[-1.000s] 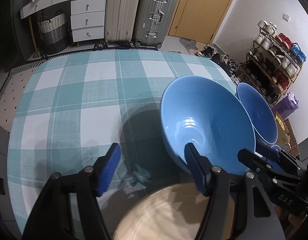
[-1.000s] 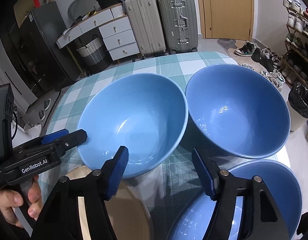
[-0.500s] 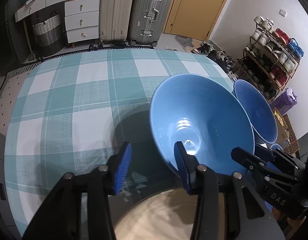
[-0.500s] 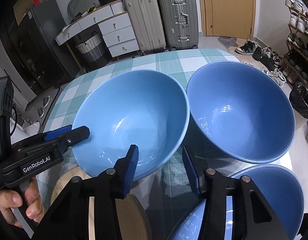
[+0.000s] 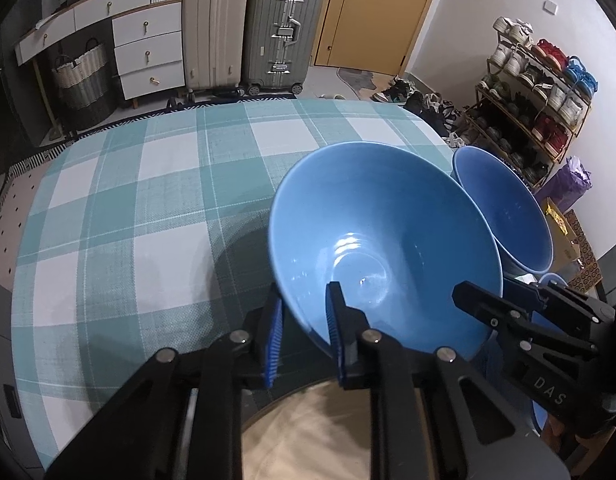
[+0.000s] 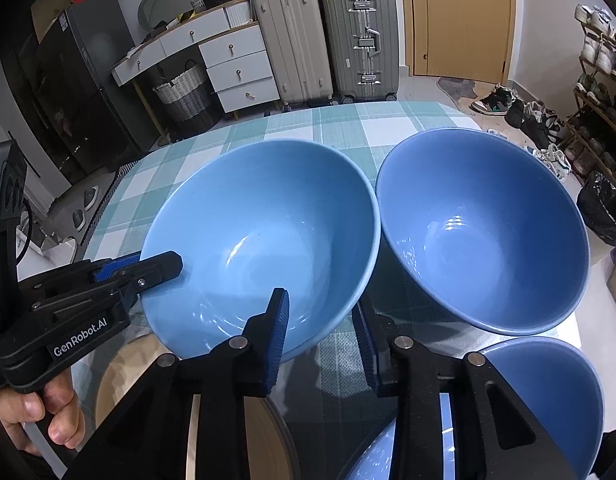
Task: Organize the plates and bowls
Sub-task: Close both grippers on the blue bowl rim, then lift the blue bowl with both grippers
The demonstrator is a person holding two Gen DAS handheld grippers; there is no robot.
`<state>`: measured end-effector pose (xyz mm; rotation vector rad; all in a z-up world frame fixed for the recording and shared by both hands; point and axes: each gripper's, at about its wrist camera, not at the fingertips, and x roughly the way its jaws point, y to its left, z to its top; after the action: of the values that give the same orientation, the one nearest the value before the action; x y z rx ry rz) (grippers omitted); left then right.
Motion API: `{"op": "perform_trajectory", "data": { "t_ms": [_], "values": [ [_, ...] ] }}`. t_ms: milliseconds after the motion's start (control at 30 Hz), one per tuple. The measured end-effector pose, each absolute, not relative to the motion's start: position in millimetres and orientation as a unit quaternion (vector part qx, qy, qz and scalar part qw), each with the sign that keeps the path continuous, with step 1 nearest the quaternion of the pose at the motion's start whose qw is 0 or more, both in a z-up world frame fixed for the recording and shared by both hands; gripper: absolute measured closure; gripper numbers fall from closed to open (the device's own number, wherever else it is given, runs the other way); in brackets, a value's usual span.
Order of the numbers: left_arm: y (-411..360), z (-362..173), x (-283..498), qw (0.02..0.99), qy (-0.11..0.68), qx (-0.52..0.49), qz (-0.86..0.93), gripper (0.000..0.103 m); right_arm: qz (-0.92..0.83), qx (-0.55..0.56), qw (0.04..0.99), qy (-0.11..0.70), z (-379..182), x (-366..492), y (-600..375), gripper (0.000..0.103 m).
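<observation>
Both grippers are working the same light blue bowl, near the table's front edge. The left gripper has just clamped its near rim, while the right gripper's jaws have been narrowing around the rim's other side. I can't tell if they're pinching yet. Looks like the grab step; next is probably a level lift to nest it in the darker blue bowl beside it.

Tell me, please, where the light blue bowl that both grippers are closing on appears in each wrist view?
Left wrist view: the light blue bowl fills centre-right, the left gripper shut on its near rim.
Right wrist view: the same bowl sits centre-left; the right gripper, just closing, straddles its near-right rim.
Shared landmark: the silver suitcase behind the table.
</observation>
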<state>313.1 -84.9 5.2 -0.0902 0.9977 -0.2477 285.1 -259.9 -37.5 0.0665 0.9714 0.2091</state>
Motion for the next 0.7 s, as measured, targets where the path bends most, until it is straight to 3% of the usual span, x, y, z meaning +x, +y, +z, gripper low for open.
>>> {"op": "perform_trajectory", "data": {
  "t_ms": [700],
  "values": [
    [-80.1, 8.8, 307.9, 0.875, 0.471, -0.037, -0.11, 0.085, 0.108, 0.021, 0.884, 0.455, -33.2, 281.3, -252.6, 0.07]
  ]
}}
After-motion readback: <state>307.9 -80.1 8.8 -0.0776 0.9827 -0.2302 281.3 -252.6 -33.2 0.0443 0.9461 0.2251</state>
